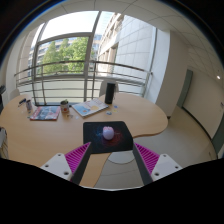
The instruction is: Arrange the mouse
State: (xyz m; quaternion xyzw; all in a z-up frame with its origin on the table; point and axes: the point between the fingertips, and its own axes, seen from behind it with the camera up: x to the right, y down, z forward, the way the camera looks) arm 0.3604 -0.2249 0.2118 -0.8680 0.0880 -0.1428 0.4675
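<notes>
Judging by how things lie, I still have the grasp to make: the mouse point(108, 132) sits untouched on its dark mouse pad point(106, 135) on the wooden table point(60, 130). My gripper point(109, 157) is spread wide and empty, touching nothing, with the mouse just ahead of its fingers.

One mouse point(108, 132), one dark mouse mat point(106, 135), one wooden table point(140, 118), one potted plant point(65, 106)
</notes>
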